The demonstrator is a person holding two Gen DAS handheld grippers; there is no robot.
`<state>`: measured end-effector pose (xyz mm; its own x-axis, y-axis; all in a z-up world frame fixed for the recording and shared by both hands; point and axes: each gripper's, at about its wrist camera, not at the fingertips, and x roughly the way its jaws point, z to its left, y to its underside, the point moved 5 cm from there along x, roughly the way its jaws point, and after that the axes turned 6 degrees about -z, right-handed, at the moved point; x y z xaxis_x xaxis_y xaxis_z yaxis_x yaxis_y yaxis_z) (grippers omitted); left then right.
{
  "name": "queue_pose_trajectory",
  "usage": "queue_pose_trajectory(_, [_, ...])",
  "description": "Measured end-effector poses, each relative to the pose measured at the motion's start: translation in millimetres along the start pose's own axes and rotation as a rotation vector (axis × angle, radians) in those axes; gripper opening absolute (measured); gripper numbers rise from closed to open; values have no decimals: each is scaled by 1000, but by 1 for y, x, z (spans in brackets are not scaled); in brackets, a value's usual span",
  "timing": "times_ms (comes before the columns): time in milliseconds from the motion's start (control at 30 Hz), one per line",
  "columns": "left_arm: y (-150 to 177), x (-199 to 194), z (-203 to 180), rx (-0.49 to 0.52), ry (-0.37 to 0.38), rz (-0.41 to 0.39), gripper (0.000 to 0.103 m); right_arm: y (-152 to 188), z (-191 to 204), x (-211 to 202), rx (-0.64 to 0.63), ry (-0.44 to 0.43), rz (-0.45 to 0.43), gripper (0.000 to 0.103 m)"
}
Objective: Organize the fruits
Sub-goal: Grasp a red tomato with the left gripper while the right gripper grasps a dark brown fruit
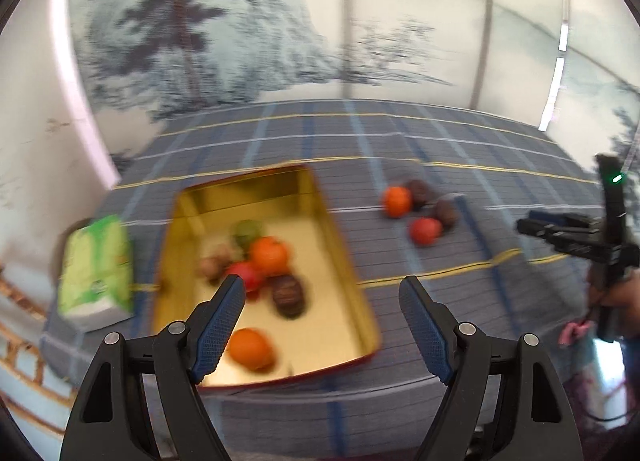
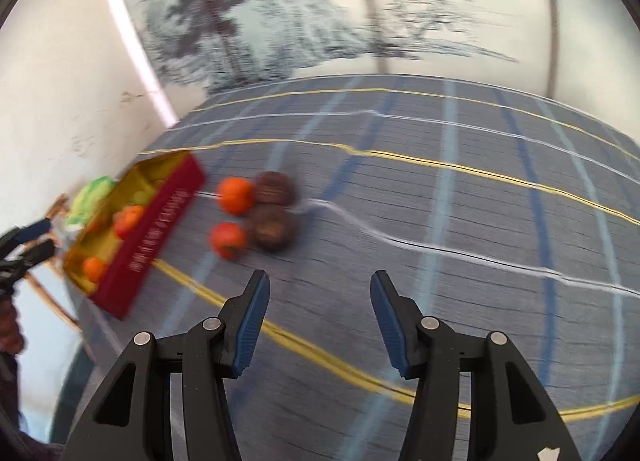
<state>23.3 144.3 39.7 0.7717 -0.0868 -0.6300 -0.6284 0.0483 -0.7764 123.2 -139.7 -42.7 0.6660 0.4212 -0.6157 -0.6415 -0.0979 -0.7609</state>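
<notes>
Both tools wide, empty: left tool (image 1: 322,289) over gold rectangular tin (image 1: 362,313), right tool (image 2: 318,285) near four loose round fruits (image 2: 256,213) mid-worktop.

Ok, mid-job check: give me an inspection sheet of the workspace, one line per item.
Surface: blue plaid tablecloth, wrinkled near the loose fruit.
Job's things: open gold-lined red tin box holds about six blurred fruits, including an orange round fruit. Outside on the cloth: a second orange fruit, a red fruit and two dark brown fruits, clustered.
Clutter: green and white carton left of the box.
Grippers: left gripper open, empty, over the box; right gripper open, empty, short of the loose cluster.
Cables: nothing seen.
Surroundings: wall mural of trees.
</notes>
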Motion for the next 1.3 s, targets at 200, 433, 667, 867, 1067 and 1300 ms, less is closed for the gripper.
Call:
queue_pose_trajectory(200, [-24, 44, -49, 5, 167, 83, 81, 16, -30, 1, 80, -19, -3, 51])
queue_pose_trajectory(433, [-34, 98, -83, 11, 166, 158, 77, 21, -36, 0, 103, -80, -21, 52])
queue_pose_trajectory(667, [-36, 141, -75, -131, 122, 231, 61, 21, -37, -3, 120, -143, -38, 55])
queue_pose_trajectory(867, [-26, 164, -79, -144, 94, 274, 50, 22, -38, -4, 131, -183, -46, 57])
queue_pose_trajectory(1067, [-12, 181, -85, -165, 108, 314, 45, 22, -38, -4, 141, -209, -49, 60])
queue_pose_trajectory(1300, [-11, 172, -79, -187, 101, 256, 34, 22, -34, -6, 126, -222, -49, 61])
